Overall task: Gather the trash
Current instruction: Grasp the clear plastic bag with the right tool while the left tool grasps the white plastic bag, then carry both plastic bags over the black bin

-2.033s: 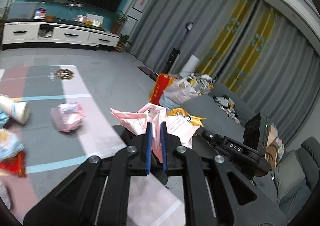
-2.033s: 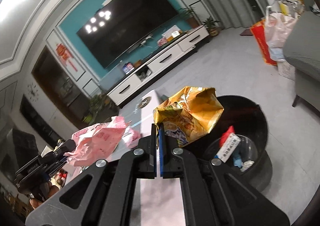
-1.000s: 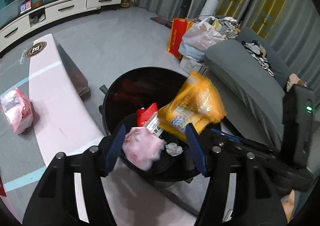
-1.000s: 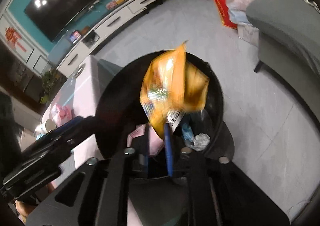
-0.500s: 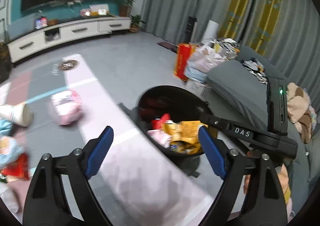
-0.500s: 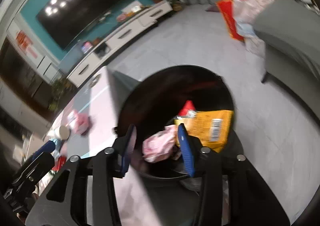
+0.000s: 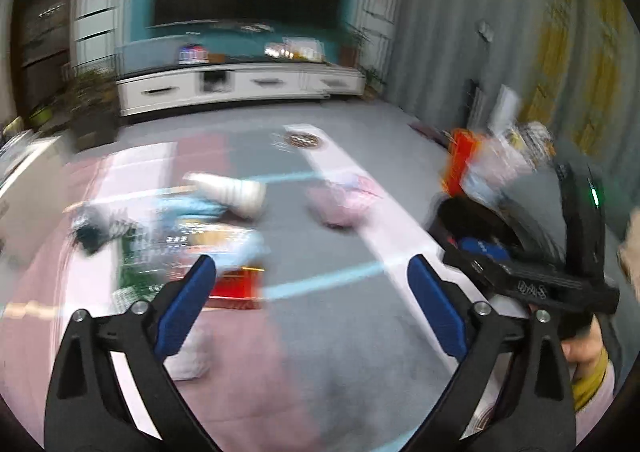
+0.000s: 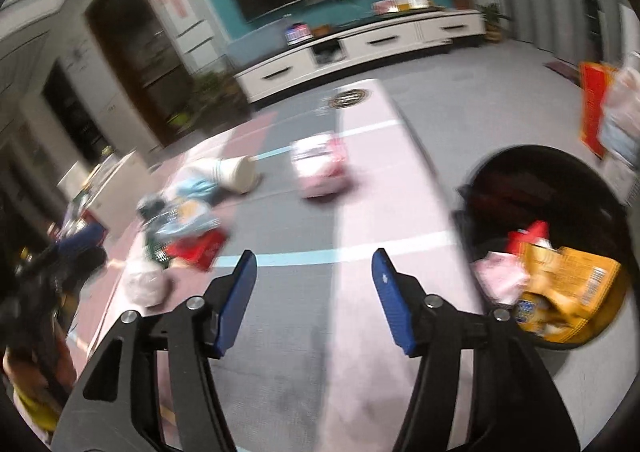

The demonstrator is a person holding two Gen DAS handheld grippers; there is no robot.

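I had both grippers empty over the table (image 8: 360, 392). The left gripper (image 7: 312, 284) stood with its jaws wide apart and the right gripper (image 8: 314, 284) with its jaws apart, both having just been opening, with nothing between the pads.

Risk assessment: both views were smeared by motion, so I judged a grab attempted at once likely to miss or to pinch only a corner of a wrapper. The pile of wrappers (image 8: 184, 228) lay tangled, so one pull could drag neighbours off the table's near edge. The paper cup (image 8: 236, 174) lay on its side and could roll when nudged. The bin (image 8: 600, 188) stood just beside the table's right edge and already looked well filled, so I judged that further light bags might slide off the yellow snack bag (image 8: 568, 292) on top.

Remaining trash: the pink packet (image 8: 320, 166) lay alone, crumpled and soft, near mid-table. The pile held blue, green and red foil wrappers, glossy and crinkled, and a pale crumpled bag (image 8: 144, 286) lay just beside it.
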